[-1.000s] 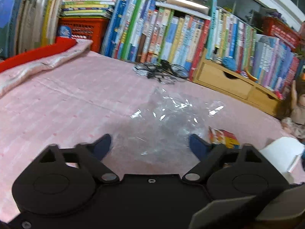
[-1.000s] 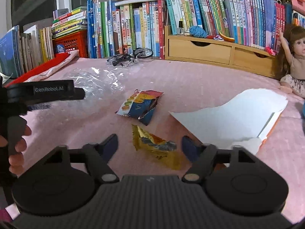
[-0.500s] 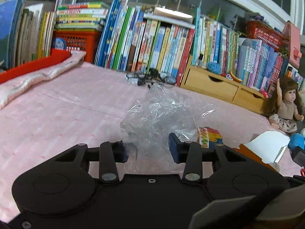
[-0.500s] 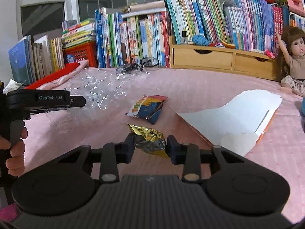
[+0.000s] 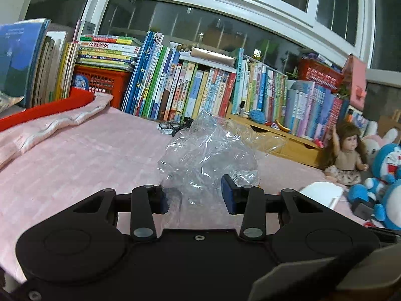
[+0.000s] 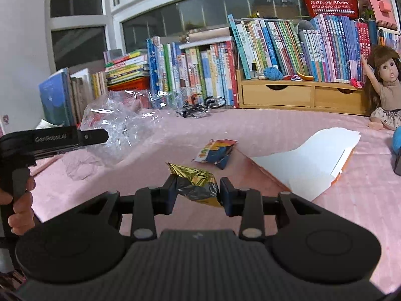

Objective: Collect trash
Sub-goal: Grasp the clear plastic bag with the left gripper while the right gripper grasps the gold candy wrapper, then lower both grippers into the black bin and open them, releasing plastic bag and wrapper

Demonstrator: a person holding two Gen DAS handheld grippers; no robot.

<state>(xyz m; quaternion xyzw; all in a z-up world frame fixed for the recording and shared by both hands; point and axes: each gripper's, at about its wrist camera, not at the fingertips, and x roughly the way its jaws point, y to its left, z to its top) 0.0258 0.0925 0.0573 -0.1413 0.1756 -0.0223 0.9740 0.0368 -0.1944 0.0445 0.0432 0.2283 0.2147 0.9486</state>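
Note:
A crumpled clear plastic bag point(image 5: 210, 155) stands up between the blue pads of my left gripper point(image 5: 195, 197), which is shut on it and holds it above the pink cloth. The right wrist view shows the same bag point(image 6: 117, 125) hanging from the left gripper's fingers point(image 6: 95, 136) at the left. My right gripper point(image 6: 196, 193) is shut on a gold foil wrapper point(image 6: 195, 184), lifted off the cloth. A colourful snack packet point(image 6: 216, 151) lies flat beyond it. A white torn paper box point(image 6: 308, 160) lies to the right.
Pink cloth point(image 5: 75, 160) covers the surface. Rows of books point(image 6: 275, 47), a red basket point(image 5: 105, 85) and a wooden drawer unit point(image 6: 300, 96) line the back. A small model bicycle point(image 6: 200, 107) stands near the books. A doll point(image 6: 386, 85) and blue plush toys point(image 5: 386, 175) sit at the right.
Both grippers closed, the left on the clear bag and the right on the gold wrapper, then rose with them; both pieces came up off the cloth.

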